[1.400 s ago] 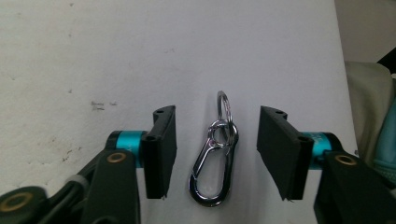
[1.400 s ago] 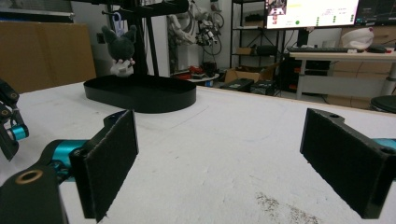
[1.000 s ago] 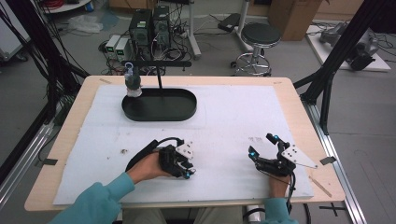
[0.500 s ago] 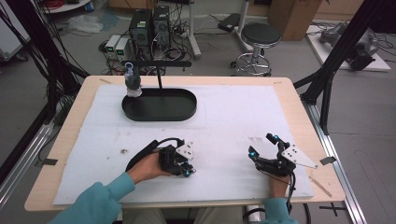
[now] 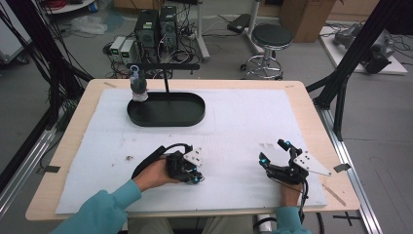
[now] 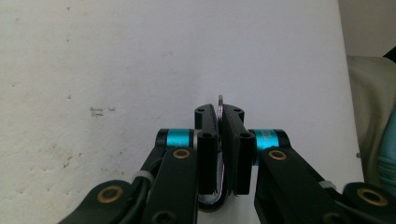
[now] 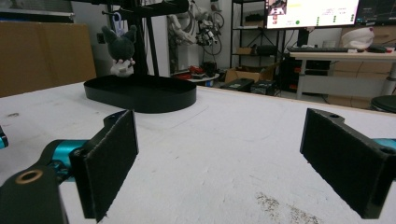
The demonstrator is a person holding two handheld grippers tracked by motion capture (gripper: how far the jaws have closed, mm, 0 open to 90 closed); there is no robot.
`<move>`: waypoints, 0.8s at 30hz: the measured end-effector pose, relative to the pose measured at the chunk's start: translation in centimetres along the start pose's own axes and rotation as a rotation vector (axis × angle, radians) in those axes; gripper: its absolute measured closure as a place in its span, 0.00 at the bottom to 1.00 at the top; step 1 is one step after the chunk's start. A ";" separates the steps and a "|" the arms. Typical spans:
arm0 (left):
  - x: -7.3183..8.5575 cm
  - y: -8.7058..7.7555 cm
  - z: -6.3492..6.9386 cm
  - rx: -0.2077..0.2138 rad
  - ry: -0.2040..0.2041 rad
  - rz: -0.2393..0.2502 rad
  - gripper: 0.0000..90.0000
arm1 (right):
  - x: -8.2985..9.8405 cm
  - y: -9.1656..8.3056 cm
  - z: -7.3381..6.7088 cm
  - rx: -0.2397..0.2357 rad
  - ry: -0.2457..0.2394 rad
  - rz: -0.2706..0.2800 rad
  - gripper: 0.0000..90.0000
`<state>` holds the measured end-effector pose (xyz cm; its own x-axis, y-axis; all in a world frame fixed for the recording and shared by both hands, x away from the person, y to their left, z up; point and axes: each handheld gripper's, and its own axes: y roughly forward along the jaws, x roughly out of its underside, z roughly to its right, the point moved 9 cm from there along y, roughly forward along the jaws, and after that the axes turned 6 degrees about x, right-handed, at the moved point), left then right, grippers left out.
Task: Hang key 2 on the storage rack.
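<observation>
My left gripper (image 5: pixel 195 178) lies low on the white mat (image 5: pixel 234 122) near the front edge, held by a hand in a teal sleeve. In the left gripper view its jaws (image 6: pixel 220 112) have just been closing and are shut on a thin silvery metal ring (image 6: pixel 220 98), whose curved wire also shows below the pads. My right gripper (image 5: pixel 273 151) rests at the front right of the mat. It stands open with nothing between its pads (image 7: pixel 219 154).
A black oval tray (image 5: pixel 165 119) sits at the back left, with a black stand (image 5: pixel 166 78) rising from it. A small dark plush toy (image 5: pixel 139 87) hangs from the stand's bar. The tray (image 7: pixel 140 95) and toy (image 7: pixel 122 49) lie ahead of the right gripper.
</observation>
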<state>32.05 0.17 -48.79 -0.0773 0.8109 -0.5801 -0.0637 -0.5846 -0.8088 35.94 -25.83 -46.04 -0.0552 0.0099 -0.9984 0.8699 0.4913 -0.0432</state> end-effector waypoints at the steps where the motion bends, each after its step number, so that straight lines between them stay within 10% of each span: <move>1: 0.0 0.0 0.0 -0.002 0.000 0.003 0.95 | 0.0 0.0 0.0 0.000 0.001 0.000 0.12; 24: 0.1 -2.9 -1.8 -0.080 -0.078 0.101 0.98 | 0.0 0.0 0.0 -0.001 0.000 0.001 0.12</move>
<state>33.98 1.98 -46.69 -0.1564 0.7417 -0.6522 0.0277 -0.6568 -0.7536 35.95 -25.82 -46.04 -0.0545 0.0098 -0.9985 0.8692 0.4925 -0.0426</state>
